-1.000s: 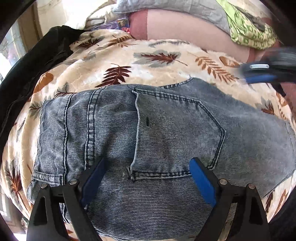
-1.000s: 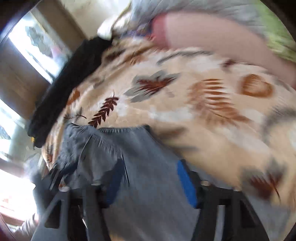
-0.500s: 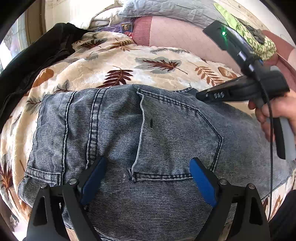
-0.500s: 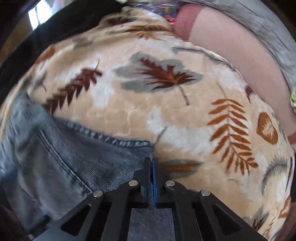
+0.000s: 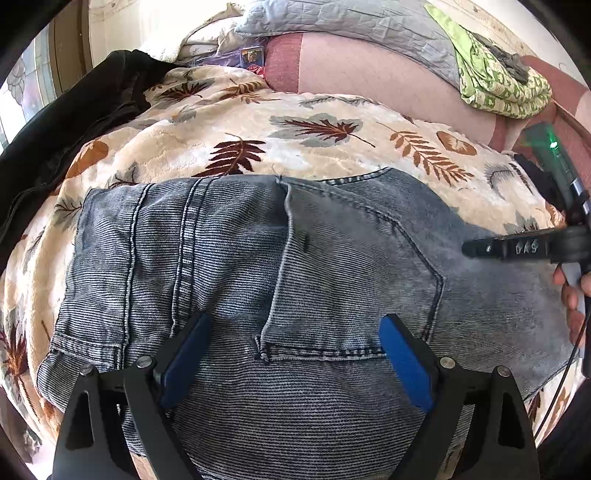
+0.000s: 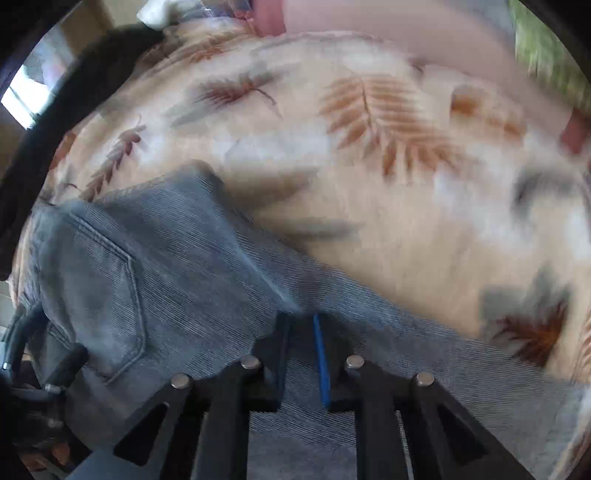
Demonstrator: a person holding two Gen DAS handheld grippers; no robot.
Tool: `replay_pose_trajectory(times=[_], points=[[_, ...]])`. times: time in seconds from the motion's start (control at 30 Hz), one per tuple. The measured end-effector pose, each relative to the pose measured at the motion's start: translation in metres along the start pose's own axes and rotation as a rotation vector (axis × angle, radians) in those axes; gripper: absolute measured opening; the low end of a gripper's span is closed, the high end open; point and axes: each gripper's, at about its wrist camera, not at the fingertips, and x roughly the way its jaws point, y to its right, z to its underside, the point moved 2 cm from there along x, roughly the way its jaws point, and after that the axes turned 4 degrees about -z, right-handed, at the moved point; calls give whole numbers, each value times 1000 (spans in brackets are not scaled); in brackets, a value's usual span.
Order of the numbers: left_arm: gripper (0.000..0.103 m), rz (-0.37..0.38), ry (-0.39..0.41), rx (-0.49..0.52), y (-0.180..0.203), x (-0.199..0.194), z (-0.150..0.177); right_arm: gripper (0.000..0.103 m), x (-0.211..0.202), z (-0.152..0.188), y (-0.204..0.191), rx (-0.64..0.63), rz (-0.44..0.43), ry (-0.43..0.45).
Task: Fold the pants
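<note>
1. A cream fleece blanket (image 5: 229, 122) printed with rust and grey leaves covers the bed.
2. The pale grey-blue jeans (image 5: 258, 266) lie flat on that blanket, back pocket (image 5: 354, 280) facing up.
3. A black garment (image 5: 70, 122) is heaped on the blanket's left edge.
4. Beyond the blanket sit a pink bolster (image 5: 369, 85), a grey quilted pillow (image 5: 351, 22) and a folded green patterned cloth (image 5: 498, 85).
</note>
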Motion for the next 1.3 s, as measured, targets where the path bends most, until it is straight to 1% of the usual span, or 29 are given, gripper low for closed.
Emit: replay_pose_trajectory(times=[0.03, 0.1, 0.13, 0.17, 0.23, 0.27, 0.3, 0.33, 0.37, 0.4, 0.43, 0.47, 0.5, 0.53, 0.6, 0.67, 0.73, 0.8, 0.9, 0.97, 1.0, 1.07, 1.1, 1.17, 1.23, 1.27, 1.3], points=[[92, -5, 2, 4, 1, 0, 0, 17, -11, 0, 1, 27, -2, 15], [92, -13, 6, 12, 2, 0, 1, 32, -37, 4, -2, 10, 21, 90], [92, -16, 6, 14, 2, 0, 1, 34, -49, 11, -2, 14, 24, 118], [92, -19, 8, 16, 2, 0, 2, 38, -60, 21, 1, 26, 15, 138], [93, -26, 11, 19, 3, 0, 2, 59, -66, 38, 12, 49, 34, 151], [93, -30, 13, 23, 4, 0, 2, 83, -60, 46, 22, 69, 76, 124], [93, -35, 16, 27, 5, 0, 2, 91, -41, 55, 37, 91, 111, 29], [94, -41, 18, 32, 6, 0, 2, 88, -30, 60, 47, 118, 112, -21], [94, -47, 22, 39, 7, -1, 2, 79, -35, 66, 57, 153, 84, 7], [94, -54, 35, 48, 8, -5, 2, 79, -59, 75, 68, 219, 5, 88], [94, -53, 46, 49, 9, -9, 2, 79, -78, 84, 78, 281, -48, 151], [94, -47, 63, 41, 8, -15, 1, 80, -100, 97, 90, 345, -83, 224], [94, -37, 82, 27, 8, -23, 0, 80, -126, 118, 106, 431, -111, 310], [94, -22, 98, 13, 10, -30, -2, 80, -141, 134, 118, 484, -129, 349], [94, 31, 119, 3, 21, -44, -7, 81, -161, 171, 144, 593, -152, 406], [94, 95, 107, 17, 40, -52, -12, 80, -172, 212, 176, 729, -176, 428], [94, 153, 93, 48, 67, -55, -15, 80, -172, 244, 205, 852, -224, 427], [94, 185, 74, 71, 93, -54, -16, 80, -169, 265, 225, 936, -260, 422], [94, 240, 29, 86, 132, -47, -14, 80, -160, 270, 240, 990, -326, 444], [94, 248, 3, 98, 149, -42, -13, 80, -156, 262, 248, 1002, -333, 462], [94, 246, -1, 104, 156, -40, -11, 80, -152, 258, 251, 1008, -353, 461], [94, 239, -4, 111, 165, -39, -8, 80, -144, 257, 257, 1036, -336, 430], [94, 237, -9, 110, 170, -37, -7, 80, -148, 262, 260, 1053, -340, 436], [94, 228, -13, 101, 174, -36, -6, 80, -149, 260, 259, 1053, -328, 441], [94, 201, -32, 95, 178, -28, -3, 80, -149, 256, 260, 1044, -307, 451], [94, 173, -57, 104, 182, -20, 0, 76, -149, 253, 259, 1026, -286, 440], [94, 130, -106, 142, 188, -9, 7, 59, -149, 250, 258, 1002, -240, 421]])
